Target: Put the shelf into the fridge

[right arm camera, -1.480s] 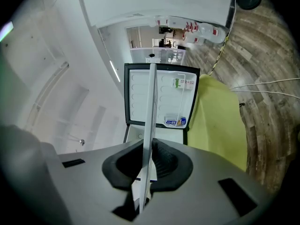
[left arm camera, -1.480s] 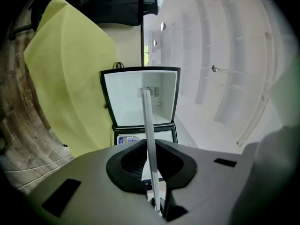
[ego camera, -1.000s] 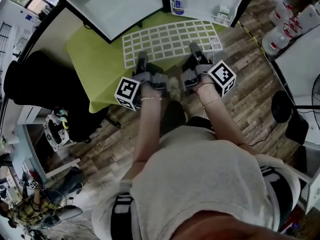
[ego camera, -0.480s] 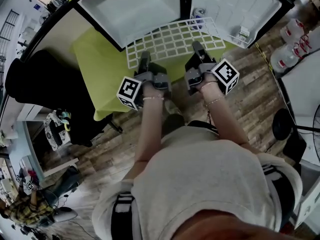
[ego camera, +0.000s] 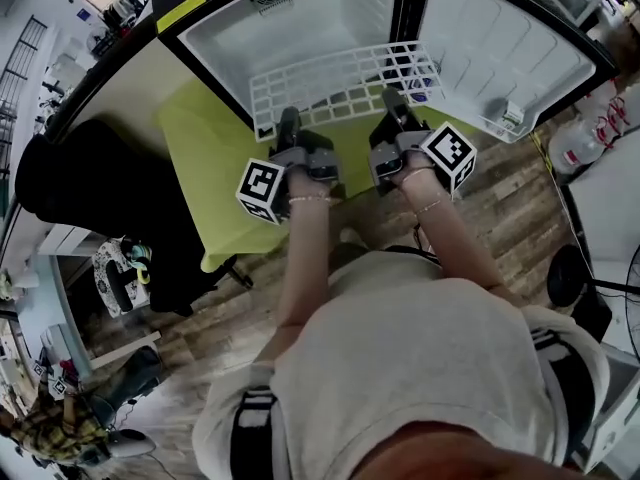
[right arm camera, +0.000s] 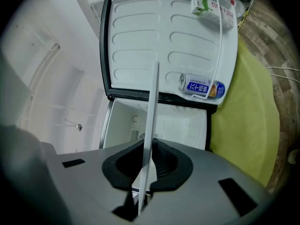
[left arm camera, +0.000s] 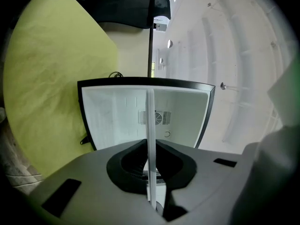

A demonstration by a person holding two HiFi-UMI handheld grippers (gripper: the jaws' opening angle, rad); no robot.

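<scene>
Both tools grip the near edge of one item so it travels flat and square to the opening; a single hold would, in my judgement, let the grid sag or twist. Left gripper: jaws nearly together, pads pinching the near-left edge of the shelf, which shows edge-on as a thin white strip running straight out between them in the left gripper view. Right gripper: same condition, jaws drawn in to a narrow gap, with the shelf's near-right edge clamped in it. Nothing else is held or touched by either. The shelf, a white wire grid, hangs level in the air, resting on nothing. Its near half is over the green cloth, and its far edge is across the front rim of the fridge, just inside the cavity. The cavity is white and bare, with a fan grille on the back wall. The door stands swung wide to the right, clear of the shelf's path. Its rack carries a can and a carton, both apart from the shelf. Assessment: insertion begun, seating on the side rails not yet done.
</scene>
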